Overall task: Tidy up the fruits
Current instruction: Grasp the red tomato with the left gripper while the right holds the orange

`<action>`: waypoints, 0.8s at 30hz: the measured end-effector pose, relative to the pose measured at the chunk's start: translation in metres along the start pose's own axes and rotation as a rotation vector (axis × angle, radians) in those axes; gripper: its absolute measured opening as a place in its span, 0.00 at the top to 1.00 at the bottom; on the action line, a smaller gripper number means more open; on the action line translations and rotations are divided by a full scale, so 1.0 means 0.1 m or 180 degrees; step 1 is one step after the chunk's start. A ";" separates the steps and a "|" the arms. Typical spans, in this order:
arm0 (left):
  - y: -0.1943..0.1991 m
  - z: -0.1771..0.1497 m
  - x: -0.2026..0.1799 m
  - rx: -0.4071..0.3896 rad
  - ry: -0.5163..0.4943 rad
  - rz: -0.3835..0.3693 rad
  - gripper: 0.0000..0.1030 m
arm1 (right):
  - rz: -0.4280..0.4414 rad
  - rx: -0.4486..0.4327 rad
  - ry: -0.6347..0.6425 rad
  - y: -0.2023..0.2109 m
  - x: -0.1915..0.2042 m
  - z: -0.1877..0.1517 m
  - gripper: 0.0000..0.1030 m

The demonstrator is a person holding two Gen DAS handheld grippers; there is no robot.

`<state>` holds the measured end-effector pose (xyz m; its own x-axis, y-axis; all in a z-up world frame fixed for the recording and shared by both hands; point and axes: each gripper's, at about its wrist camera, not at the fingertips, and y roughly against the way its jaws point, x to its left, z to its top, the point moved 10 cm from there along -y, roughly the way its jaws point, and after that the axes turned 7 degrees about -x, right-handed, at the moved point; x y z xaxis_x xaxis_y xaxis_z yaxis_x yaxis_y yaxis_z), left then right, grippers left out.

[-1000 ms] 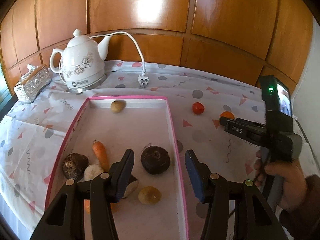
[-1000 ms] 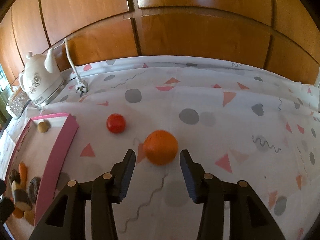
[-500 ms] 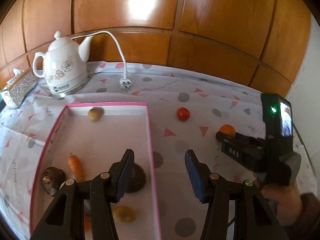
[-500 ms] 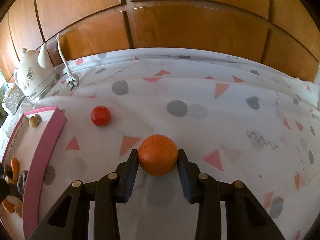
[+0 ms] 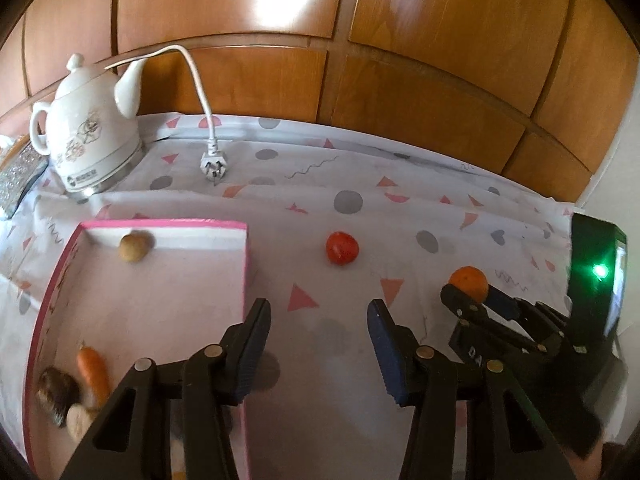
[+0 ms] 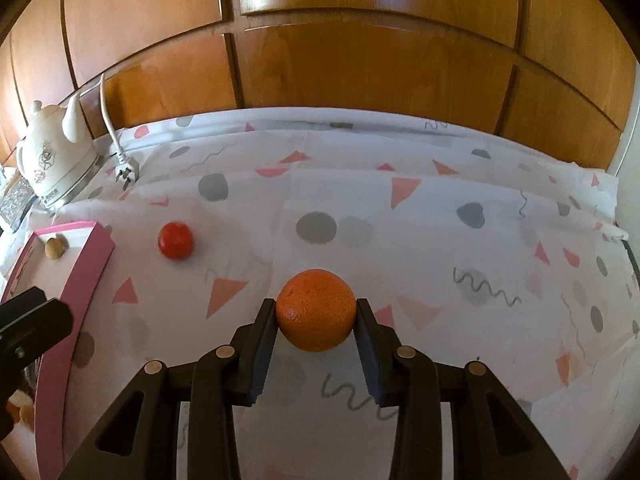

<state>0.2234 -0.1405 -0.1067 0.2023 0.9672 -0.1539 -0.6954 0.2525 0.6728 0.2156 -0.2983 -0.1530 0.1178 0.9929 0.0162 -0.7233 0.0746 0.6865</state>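
Observation:
My right gripper (image 6: 316,320) is shut on an orange (image 6: 316,310), held just above the patterned tablecloth; the orange also shows in the left wrist view (image 5: 469,282). A red tomato (image 6: 176,240) lies on the cloth to its left, also in the left wrist view (image 5: 341,248). My left gripper (image 5: 318,336) is open and empty over the cloth, just right of the pink-rimmed tray (image 5: 245,264). The tray holds a small potato (image 5: 133,246), a carrot (image 5: 93,372) and dark roots (image 5: 56,394).
A white electric kettle (image 5: 86,136) with a loose cord and plug (image 5: 213,166) stands at the back left. A silver tissue box (image 5: 16,178) sits left of it. Wooden panels close the back. The cloth's right edge (image 6: 616,232) drops off.
My right gripper closed on the orange and lifted it a little. My left gripper moved right, from over the tray's produce to over the cloth beside the tray's right rim.

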 end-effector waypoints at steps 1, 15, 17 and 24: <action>-0.04 0.02 -0.02 0.0012 -0.0013 0.0005 0.51 | -0.0004 0.0000 0.0004 -0.01 0.00 0.01 0.63; -0.72 0.22 -0.19 0.0236 -0.0126 0.0085 0.52 | 0.0078 0.0045 0.0020 -0.18 0.05 0.03 0.62; -0.83 0.21 -0.18 0.0305 -0.0102 0.0095 0.53 | 0.0075 0.0055 0.0019 -0.21 0.05 0.04 0.62; -1.00 0.15 -0.23 0.0349 -0.0121 0.0044 0.73 | 0.0067 0.0042 0.0014 -0.25 0.06 0.04 0.62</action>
<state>0.2992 -0.1881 -0.1597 0.2207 0.9682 -0.1179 -0.6190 0.2325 0.7502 0.2373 -0.2945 -0.1666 0.0996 0.9946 0.0275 -0.7166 0.0526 0.6955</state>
